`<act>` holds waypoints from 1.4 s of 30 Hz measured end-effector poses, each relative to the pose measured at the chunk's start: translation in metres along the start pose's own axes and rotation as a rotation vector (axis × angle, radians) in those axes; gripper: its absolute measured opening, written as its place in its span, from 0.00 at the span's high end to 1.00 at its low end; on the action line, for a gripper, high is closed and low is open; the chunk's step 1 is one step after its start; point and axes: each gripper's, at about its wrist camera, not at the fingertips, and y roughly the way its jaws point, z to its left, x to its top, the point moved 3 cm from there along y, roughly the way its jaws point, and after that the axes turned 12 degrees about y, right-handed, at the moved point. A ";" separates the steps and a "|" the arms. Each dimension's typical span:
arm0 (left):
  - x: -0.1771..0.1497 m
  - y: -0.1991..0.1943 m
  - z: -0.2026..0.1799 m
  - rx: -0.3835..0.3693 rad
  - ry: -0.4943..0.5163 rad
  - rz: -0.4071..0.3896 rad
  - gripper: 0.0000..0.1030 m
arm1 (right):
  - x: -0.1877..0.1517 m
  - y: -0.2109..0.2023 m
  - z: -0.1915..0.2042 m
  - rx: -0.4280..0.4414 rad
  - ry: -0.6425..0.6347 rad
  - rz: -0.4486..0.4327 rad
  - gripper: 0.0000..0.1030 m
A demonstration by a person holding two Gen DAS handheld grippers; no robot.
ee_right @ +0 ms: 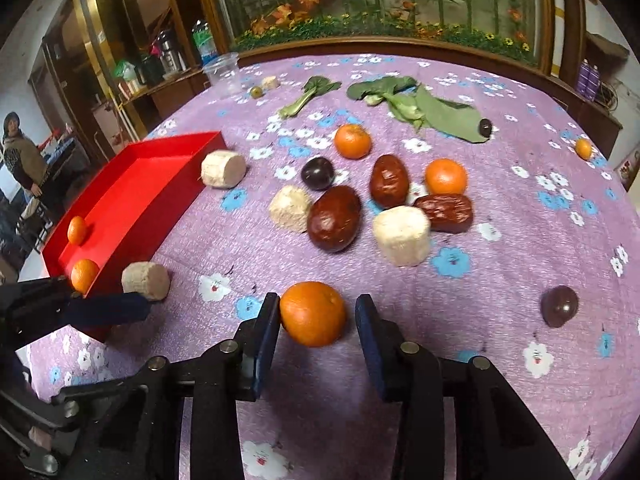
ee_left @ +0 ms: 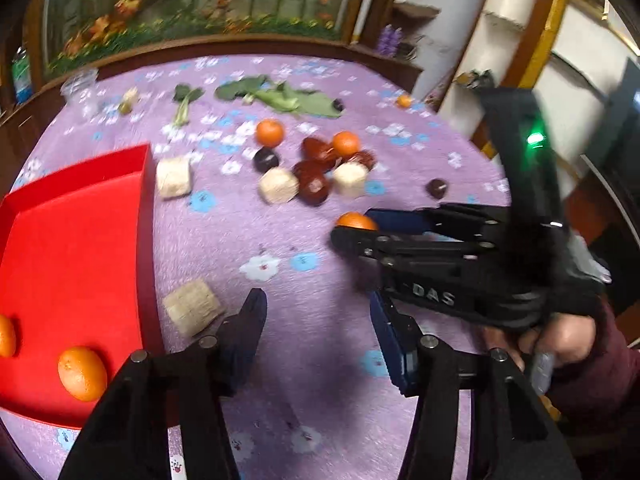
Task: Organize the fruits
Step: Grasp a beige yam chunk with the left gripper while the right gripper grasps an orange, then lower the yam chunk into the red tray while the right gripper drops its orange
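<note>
Two oranges [ee_right: 78, 252] are already lying in the red tray [ee_right: 132, 204], which is sitting at the left edge of the purple flowered cloth [ee_right: 500, 280].

Step in hand, as judged: the right gripper [ee_right: 316, 316] is bracketing a third orange [ee_right: 313, 313] on the cloth. Its left pad is touching the fruit while the right pad is standing just clear, so nothing is gripped yet. The left gripper [ee_left: 316, 320] is hovering beside the tray with its jaws apart and nothing between them, a pale cylinder [ee_left: 193, 311] lying just ahead of its left finger.

Next move, as judged: closing the remaining gap squarely across the orange's middle, since a round fruit may roll away from a one-sided push, then carrying it left to the tray.

Count, loose on the cloth, from the right wrist view:
- oranges: four, including the bracketed one and a small one [ee_right: 583, 149] far right
- red dates [ee_right: 334, 218]: three, clustering mid-cloth
- dark plums [ee_right: 559, 306]: three, one resting on the greens
- pale cylinders: five, one small at the back
- leafy greens [ee_right: 404, 100]: two bunches
- small green fruit: one, identity unclear
</note>
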 end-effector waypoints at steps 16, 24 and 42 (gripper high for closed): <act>0.011 0.007 -0.002 -0.003 0.035 0.050 0.43 | 0.008 -0.021 -0.027 -0.014 0.067 -0.055 0.59; 0.002 -0.007 0.025 0.222 0.078 0.081 0.43 | 0.005 -0.033 -0.042 0.062 0.096 -0.052 0.59; -0.017 0.034 -0.009 0.146 0.158 0.161 0.72 | 0.012 -0.008 -0.028 -0.032 0.013 -0.047 0.57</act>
